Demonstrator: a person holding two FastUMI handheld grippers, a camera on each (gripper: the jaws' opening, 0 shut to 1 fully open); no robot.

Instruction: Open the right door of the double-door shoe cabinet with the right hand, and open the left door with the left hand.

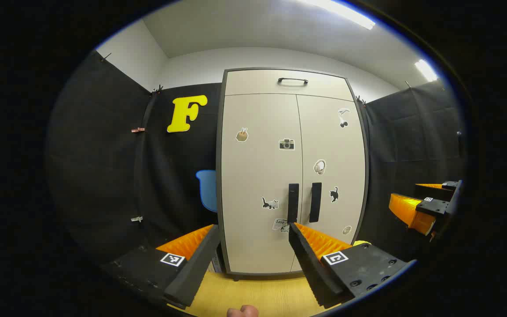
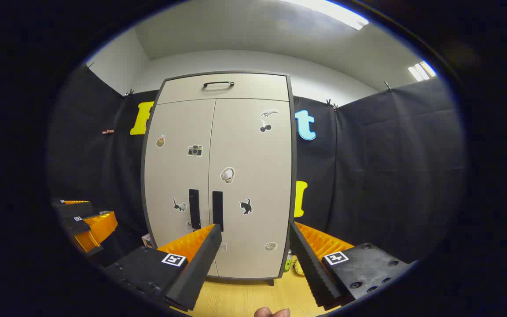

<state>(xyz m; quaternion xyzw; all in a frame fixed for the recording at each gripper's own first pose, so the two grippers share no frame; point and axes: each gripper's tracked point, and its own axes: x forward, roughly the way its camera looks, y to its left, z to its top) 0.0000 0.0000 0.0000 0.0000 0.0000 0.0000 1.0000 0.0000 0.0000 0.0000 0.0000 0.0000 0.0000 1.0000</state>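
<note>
Shoe cabinet (image 1: pixel 293 176) closed, ahead beyond both grippers, left gripper (image 1: pixel 253 231) spread wide, right gripper (image 2: pixel 253 231) spread wide, neither touching handles (image 2: pixel 205 209)

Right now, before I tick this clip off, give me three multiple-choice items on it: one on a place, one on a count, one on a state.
1. Where is the top handle?
A. on the panel above the two doors
B. on the left door
C. on the cabinet's side wall

2. How many vertical handles sit at the seam between the doors?
A. one
B. two
C. four

3. What state are the shoe cabinet doors in?
A. both shut
B. right open
C. both open

Answers:
1 A: it sits above the door seam.
2 B: left door handle and right door handle stand side by side.
3 A: both lie flush, with the left claw and right claw open, short of them.
</note>
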